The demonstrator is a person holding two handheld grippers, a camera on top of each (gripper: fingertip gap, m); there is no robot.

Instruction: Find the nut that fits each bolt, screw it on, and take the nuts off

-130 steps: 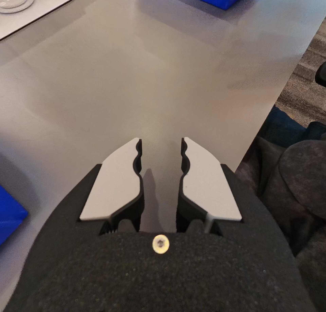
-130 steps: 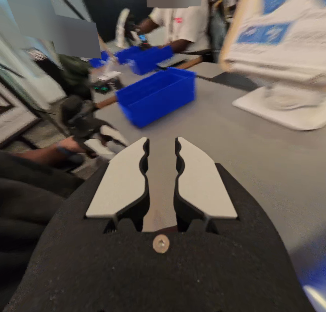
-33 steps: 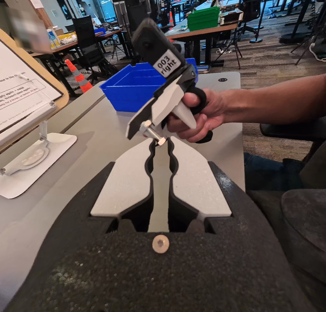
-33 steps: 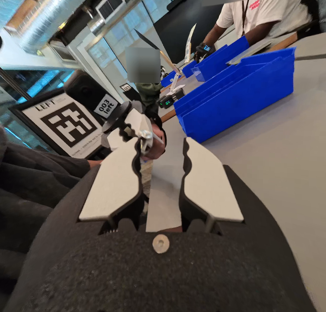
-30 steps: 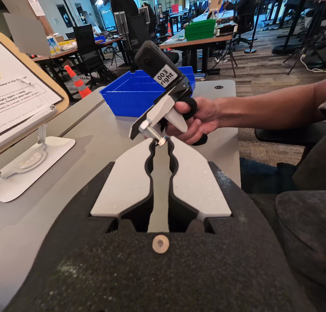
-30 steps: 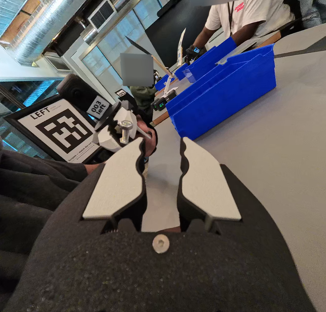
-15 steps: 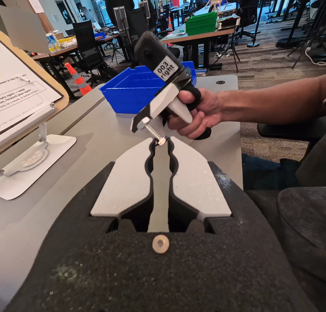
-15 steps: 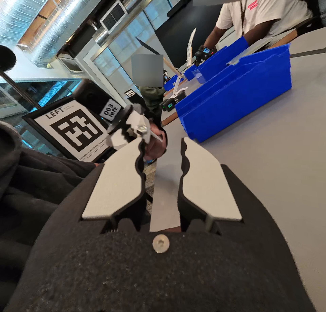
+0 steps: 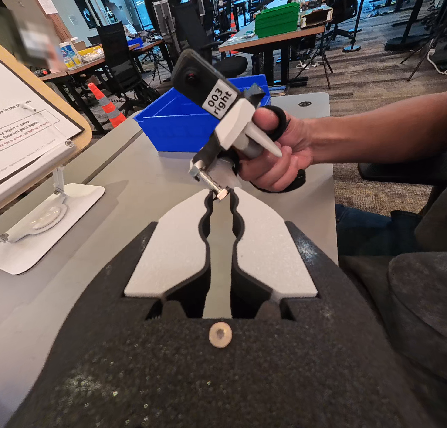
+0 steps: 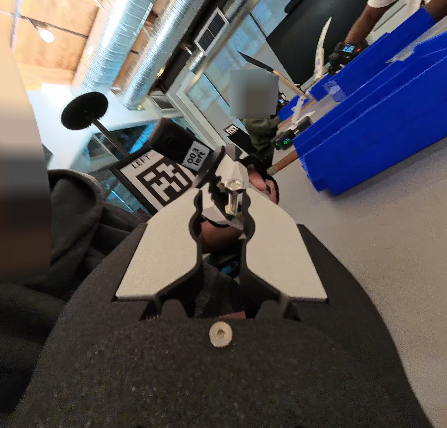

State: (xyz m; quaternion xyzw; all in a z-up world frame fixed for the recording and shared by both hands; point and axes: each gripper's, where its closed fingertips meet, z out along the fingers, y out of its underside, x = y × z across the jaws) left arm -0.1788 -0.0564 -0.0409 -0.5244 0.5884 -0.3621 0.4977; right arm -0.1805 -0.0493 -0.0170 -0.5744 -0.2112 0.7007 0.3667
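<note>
Left wrist view: a grey surface (image 9: pixel 150 174) is seen, with a blue bin (image 9: pixel 179 128) at its far edge and a white document stand (image 9: pixel 43 213) at the left, its page cut off by the frame. Desks, black chairs, an orange cone (image 9: pixel 106 104) and green trays (image 9: pixel 278 19) are seen in the room behind. The right gripper (image 9: pixel 208 172) is held in a person's hand (image 9: pixel 273 160) in mid-air above the surface, and it blocks part of the bin. A silver hex bolt (image 9: pixel 205 176) is clamped at its head between that gripper's fingers, the threaded shank slanting down toward the camera. A hex nut (image 9: pixel 221 195) sits on the shank's end and is pinched between the tips of the left gripper (image 9: pixel 220 196), whose fingers are drawn close, with only a narrow gap behind the nut.

In the right wrist view, the picture is tilted and partly blurred. The bolt (image 10: pixel 232 196) stands nearly upright, head uppermost, just beyond the right gripper's own fingertips (image 10: pixel 249 199), and exactly where they press on it is hard to make out. The left gripper's fingers (image 10: pixel 210 208) are seen behind, at the bolt's lower end, where the nut (image 10: pixel 232 209) is partly hidden. Blue bins (image 10: pixel 362 135) are lined along the surface at the right, and a dark sleeve (image 10: pixel 79 222) fills the left.
</note>
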